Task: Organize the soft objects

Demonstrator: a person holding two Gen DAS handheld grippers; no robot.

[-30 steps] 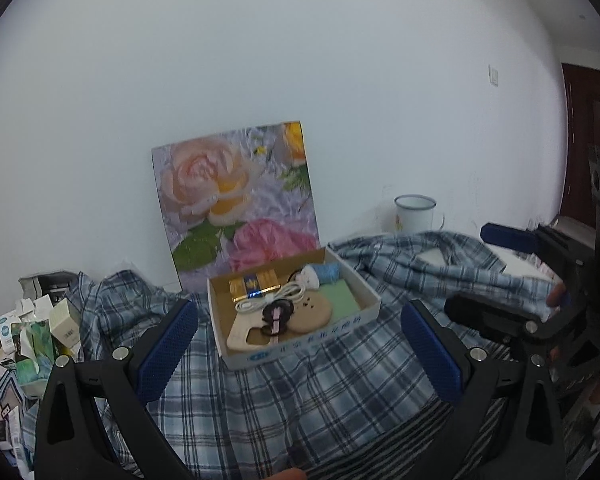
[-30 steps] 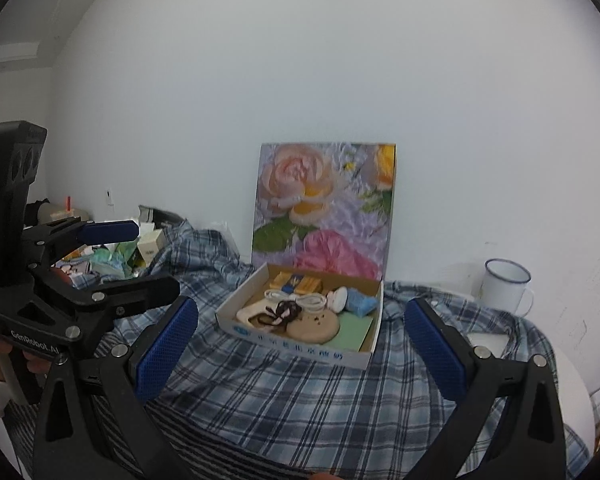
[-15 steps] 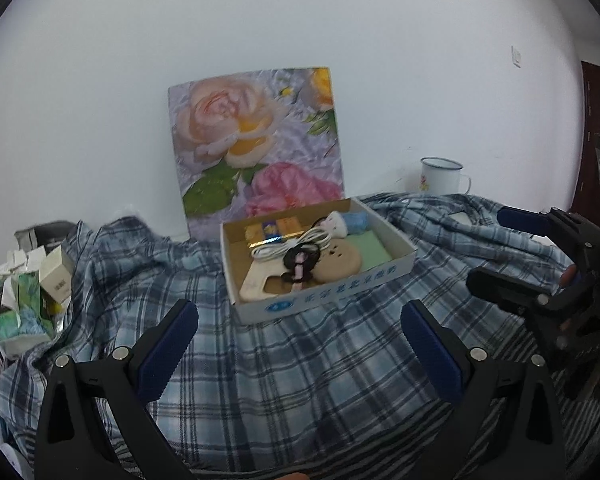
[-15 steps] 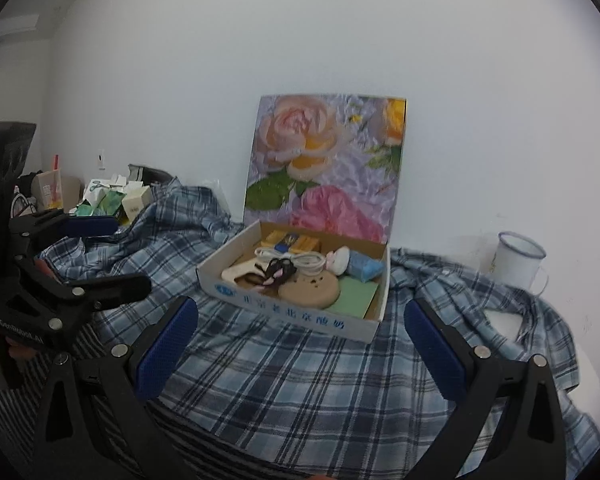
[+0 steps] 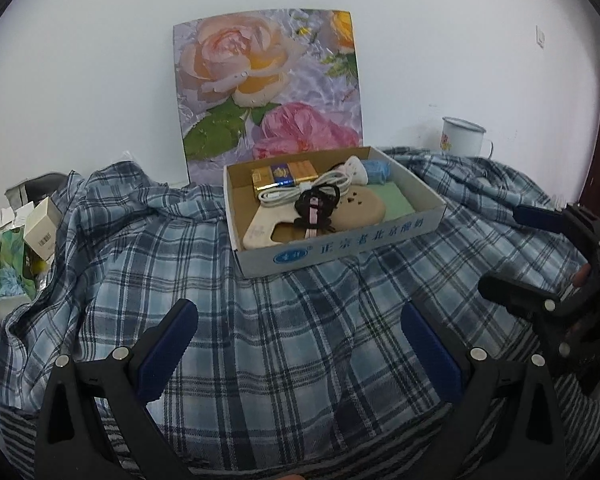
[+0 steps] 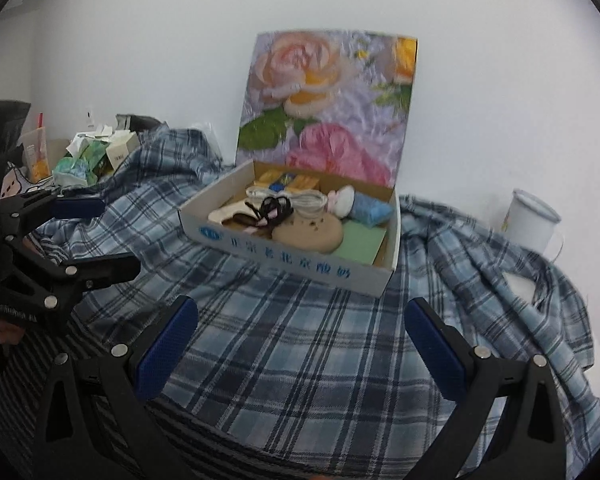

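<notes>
Matt woven plaid cloth (image 5: 300, 320) under a smooth cardboard box (image 5: 340, 246).

Your left wrist camera looks forward over the plaid cloth (image 5: 284, 320), facing the cardboard box (image 5: 340, 240) from its left; your right wrist camera faces it from its right. Both share the box, flower picture (image 6: 328, 100), white mug (image 6: 532, 220), and each other's gripper.

Soft, even indoor light falls flat on the white wall (image 5: 100, 60), with faint shadows and no glare; both fisheye views bow and darken toward their corners, the right wrist view slightly softer around the flower-print board (image 6: 328, 108).
</notes>
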